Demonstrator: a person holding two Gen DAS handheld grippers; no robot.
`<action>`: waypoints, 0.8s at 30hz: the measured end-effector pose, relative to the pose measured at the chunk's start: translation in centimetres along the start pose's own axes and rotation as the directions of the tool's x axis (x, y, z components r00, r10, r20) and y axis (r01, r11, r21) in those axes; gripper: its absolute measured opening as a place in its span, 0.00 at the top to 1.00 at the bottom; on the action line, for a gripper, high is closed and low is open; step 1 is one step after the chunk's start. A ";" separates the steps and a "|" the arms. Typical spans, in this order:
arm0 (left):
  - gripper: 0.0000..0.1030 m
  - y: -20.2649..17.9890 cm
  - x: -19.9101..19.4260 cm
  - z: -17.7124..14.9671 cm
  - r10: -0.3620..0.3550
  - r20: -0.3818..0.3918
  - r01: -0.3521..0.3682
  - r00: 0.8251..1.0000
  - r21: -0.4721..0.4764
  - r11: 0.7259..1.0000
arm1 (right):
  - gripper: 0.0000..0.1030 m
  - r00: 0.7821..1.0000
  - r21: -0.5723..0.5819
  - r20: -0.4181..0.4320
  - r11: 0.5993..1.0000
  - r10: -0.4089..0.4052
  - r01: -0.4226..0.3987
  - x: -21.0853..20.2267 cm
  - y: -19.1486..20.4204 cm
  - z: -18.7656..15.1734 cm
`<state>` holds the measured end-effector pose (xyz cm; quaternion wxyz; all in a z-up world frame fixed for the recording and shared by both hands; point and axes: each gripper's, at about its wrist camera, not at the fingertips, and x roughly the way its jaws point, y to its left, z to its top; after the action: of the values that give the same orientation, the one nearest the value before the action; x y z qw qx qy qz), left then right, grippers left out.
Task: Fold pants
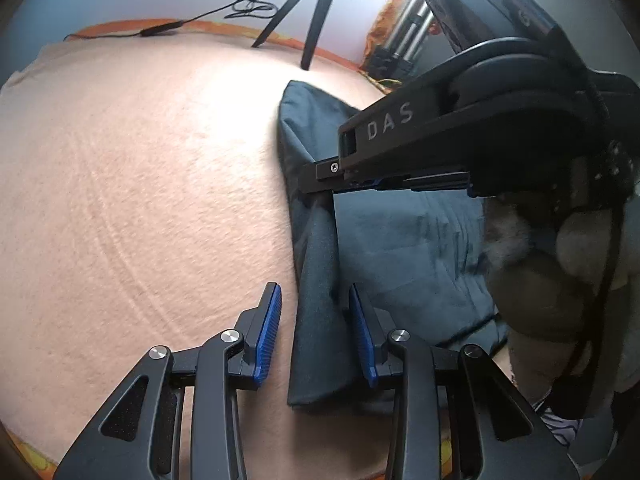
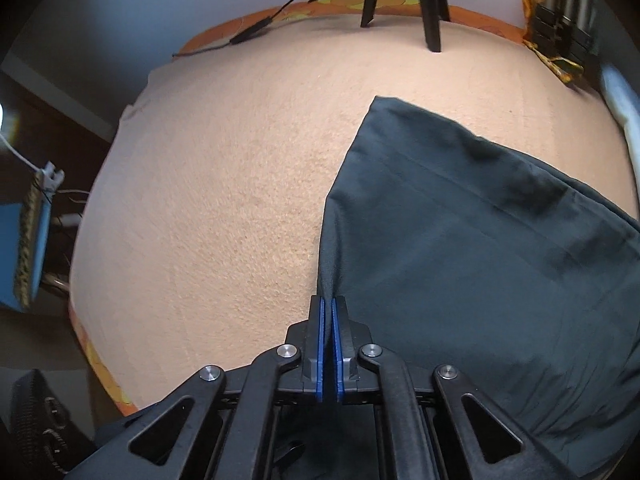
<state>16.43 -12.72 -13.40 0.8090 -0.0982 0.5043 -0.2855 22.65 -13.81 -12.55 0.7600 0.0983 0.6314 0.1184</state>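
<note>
Both grippers meet the pants' (image 2: 480, 260) left edge: right gripper (image 2: 328, 308) pinches it, left gripper (image 1: 316, 312) narrowly straddles its near end, unclamped.

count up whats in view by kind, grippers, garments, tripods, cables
grippers: 2, the left gripper and the right gripper
garments: 1, the dark pants
tripods: 1, the black tripod
cables: 1, the black cable
total: 5
</note>
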 end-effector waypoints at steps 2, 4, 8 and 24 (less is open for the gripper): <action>0.90 -0.6 -0.2 -0.2 -0.002 0.019 0.001 1.000 0.017 1.000 | 0.99 1.000 0.009 0.012 1.000 0.015 -0.015 -0.8 -0.7 -0.1; 0.93 -0.9 -0.5 -0.4 0.001 0.044 -0.003 0.999 0.032 0.999 | 0.92 0.999 -0.003 0.018 0.999 0.036 -0.036 -1.5 -1.3 0.0; 0.93 -1.7 -0.7 0.0 -0.007 0.075 0.002 0.997 0.058 0.998 | 0.66 0.996 0.019 0.045 0.997 0.072 -0.073 -2.6 -2.0 1.3; 0.94 -3.6 -1.5 -0.2 -0.072 0.096 0.058 0.993 0.137 0.989 | 0.50 0.986 -0.133 -0.045 0.979 -0.160 0.152 0.9 1.8 5.4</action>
<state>14.48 -14.78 -10.70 0.8283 -0.0743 0.4392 -0.3398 28.01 -11.79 -11.81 0.7539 -0.0041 0.6491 0.1016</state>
